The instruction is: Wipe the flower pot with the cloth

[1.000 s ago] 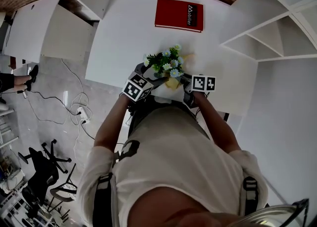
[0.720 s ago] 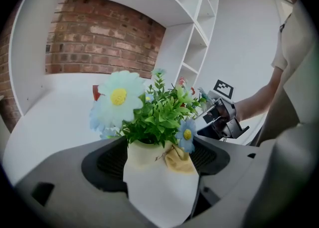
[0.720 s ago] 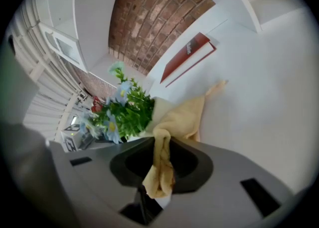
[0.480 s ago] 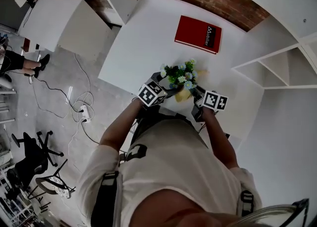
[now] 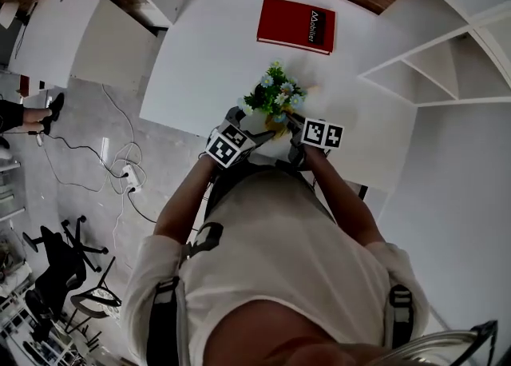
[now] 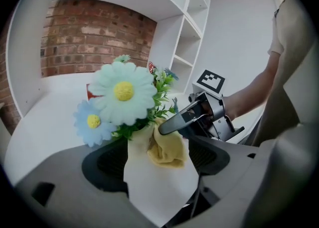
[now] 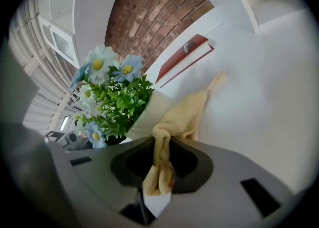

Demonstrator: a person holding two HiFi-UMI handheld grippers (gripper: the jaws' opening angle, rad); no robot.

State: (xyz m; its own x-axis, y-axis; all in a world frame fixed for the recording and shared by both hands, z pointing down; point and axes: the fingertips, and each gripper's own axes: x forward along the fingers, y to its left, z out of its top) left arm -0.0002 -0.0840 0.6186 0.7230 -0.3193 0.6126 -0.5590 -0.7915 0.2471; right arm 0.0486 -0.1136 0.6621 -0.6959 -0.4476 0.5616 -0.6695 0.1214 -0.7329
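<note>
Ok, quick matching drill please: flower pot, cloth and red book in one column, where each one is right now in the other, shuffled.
1. flower pot
2. cloth
3. red book

A. lying flat on the table
B. pinched in the right gripper
C. clamped in the left gripper

Pairs: 1-C, 2-B, 3-A.

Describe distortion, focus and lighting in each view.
Head view: strong fisheye bends the table edges and shelves; light even, no glare. Left gripper view: dark round border; the big daisy near the lens looks soft, the pot bright and featureless. Right gripper view: same dark border, brick wall curved; the cloth is sharp.
</note>
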